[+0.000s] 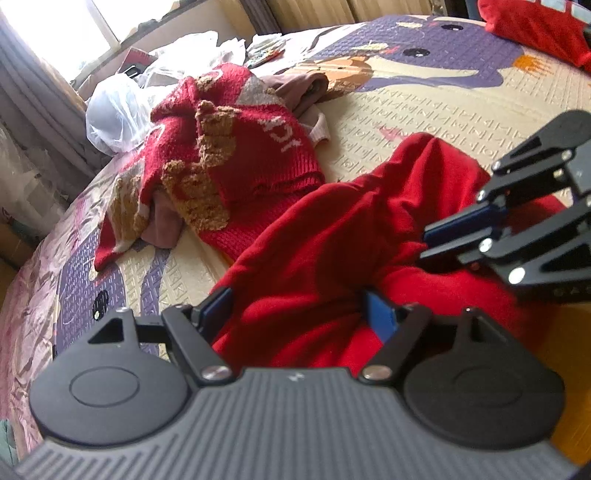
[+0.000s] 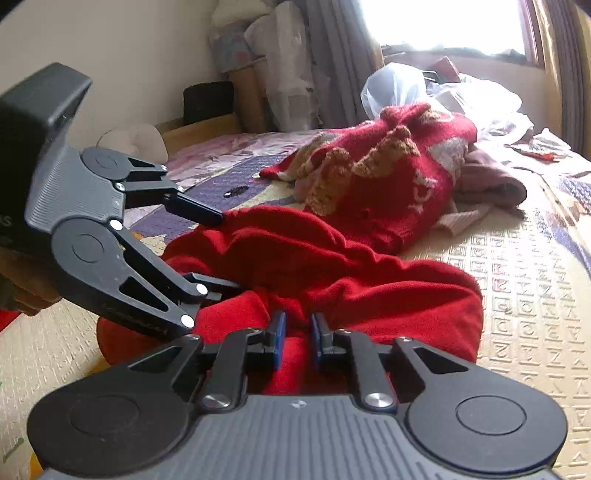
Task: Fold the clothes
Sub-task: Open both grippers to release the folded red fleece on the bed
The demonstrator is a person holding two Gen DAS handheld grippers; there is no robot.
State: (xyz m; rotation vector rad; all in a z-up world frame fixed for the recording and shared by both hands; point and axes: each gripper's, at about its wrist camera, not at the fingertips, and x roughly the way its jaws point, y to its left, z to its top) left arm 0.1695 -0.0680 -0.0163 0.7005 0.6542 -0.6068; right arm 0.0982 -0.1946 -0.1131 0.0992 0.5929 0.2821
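Both my tongs sit low over the red garment [image 1: 332, 236] at the near edge of the bed [image 1: 443, 122]. Left tongs [image 1: 299, 314] stand wide, blue pads apart, with a fold of the red cloth rising between them; I cannot tell whether either pad touches it. Right tongs [image 2: 297, 341] are narrow, the two blue pads close together with a ridge of the same red cloth [image 2: 332, 266] between them; they seem to pinch it, though the contact itself is hard to make out. In the left view my right tongs [image 1: 428, 240] come in from the right, tips down on the red cloth. In the right view my left tongs [image 2: 225, 254] come in from the left, one finger above the cloth and one pressed into its edge.

Beyond the garment, further up the bed, lies a crumpled red knit sweater [image 1: 236, 155] with tan fuzzy patches and white letters. A dull pink piece of clothing [image 1: 306, 88] lies just behind it, partly under it. The bedcover is cream with stamped squares and a purple cartoon figure. Another red cloth [image 1: 539, 29] lies at the far right. Far left, near the window, clear plastic bags [image 1: 114, 114] are heaped at the bed's edge beside grey curtains [image 1: 40, 96].
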